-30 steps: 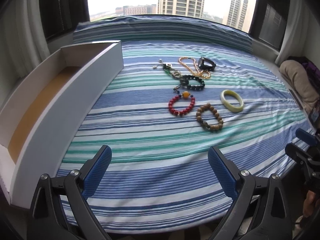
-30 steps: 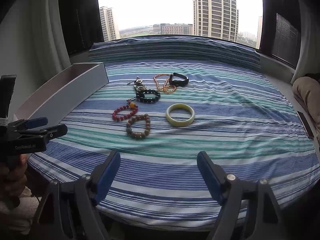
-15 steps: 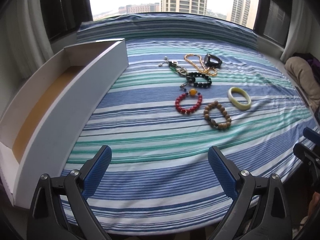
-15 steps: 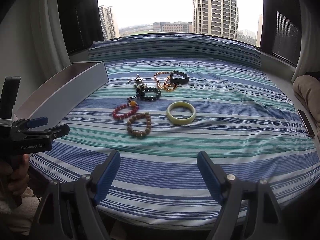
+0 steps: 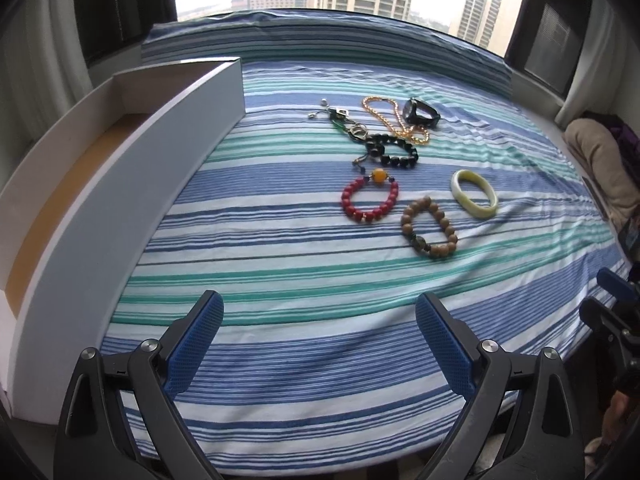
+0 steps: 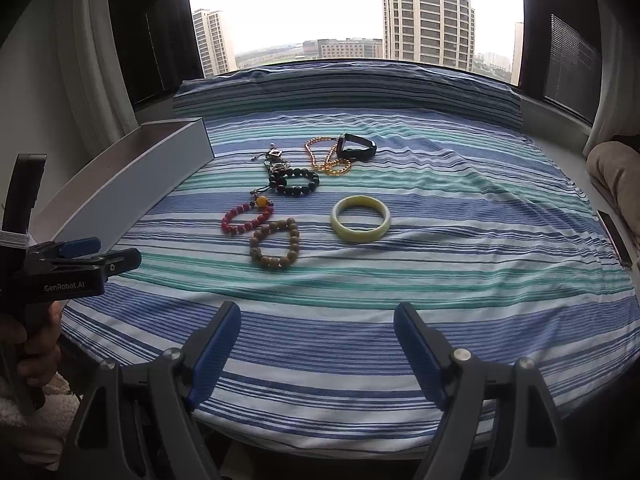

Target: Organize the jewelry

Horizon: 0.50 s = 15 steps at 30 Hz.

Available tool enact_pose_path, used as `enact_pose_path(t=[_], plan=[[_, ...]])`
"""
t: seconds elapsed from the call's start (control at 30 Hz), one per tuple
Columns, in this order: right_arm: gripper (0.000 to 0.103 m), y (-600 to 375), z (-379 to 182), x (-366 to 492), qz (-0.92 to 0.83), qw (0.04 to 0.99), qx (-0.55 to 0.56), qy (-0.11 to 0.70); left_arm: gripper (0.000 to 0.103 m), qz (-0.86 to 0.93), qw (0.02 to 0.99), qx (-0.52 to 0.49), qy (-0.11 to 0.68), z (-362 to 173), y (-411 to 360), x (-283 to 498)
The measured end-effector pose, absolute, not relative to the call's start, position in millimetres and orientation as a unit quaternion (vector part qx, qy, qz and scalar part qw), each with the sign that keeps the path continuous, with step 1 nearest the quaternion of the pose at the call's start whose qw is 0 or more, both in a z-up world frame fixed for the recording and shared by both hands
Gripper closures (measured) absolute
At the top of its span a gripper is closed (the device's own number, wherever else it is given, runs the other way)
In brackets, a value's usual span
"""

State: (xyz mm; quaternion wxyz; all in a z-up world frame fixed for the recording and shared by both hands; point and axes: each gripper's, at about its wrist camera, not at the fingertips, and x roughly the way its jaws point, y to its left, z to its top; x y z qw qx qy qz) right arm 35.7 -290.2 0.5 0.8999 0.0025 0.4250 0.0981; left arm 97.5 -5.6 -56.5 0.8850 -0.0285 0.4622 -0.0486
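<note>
Both the left gripper [image 5: 320, 336] and right gripper [image 6: 318, 344] are held with fingers apart and empty. Since a second ago, the left view has drifted slightly; nothing has been picked. The beaded bracelets [image 6: 276, 244] and pale green bangle [image 6: 360, 224] lie on the striped sheet [image 6: 460, 220]. Only the left view shows the long white box [image 5: 120, 184] interior, empty.

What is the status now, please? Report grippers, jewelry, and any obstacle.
Left gripper open, right gripper open, both empty. Pale green jade bangle and beaded bracelets on striped cloth; long white box empty. Nothing blocking.
</note>
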Motion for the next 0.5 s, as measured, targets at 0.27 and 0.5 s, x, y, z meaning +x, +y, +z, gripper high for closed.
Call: enact_pose_path(t=[0.27,0.5], plan=[[0.022,-308,-8,39,0.091,0.898,0.030,0.430,0.007,-0.208,0.833,-0.078,0.507,-46,-54,182],[0.022,-337,-12,34,0.068,0.897,0.065,0.431,0.045,-0.191,0.779,-0.119,0.586,-98,-86,269]])
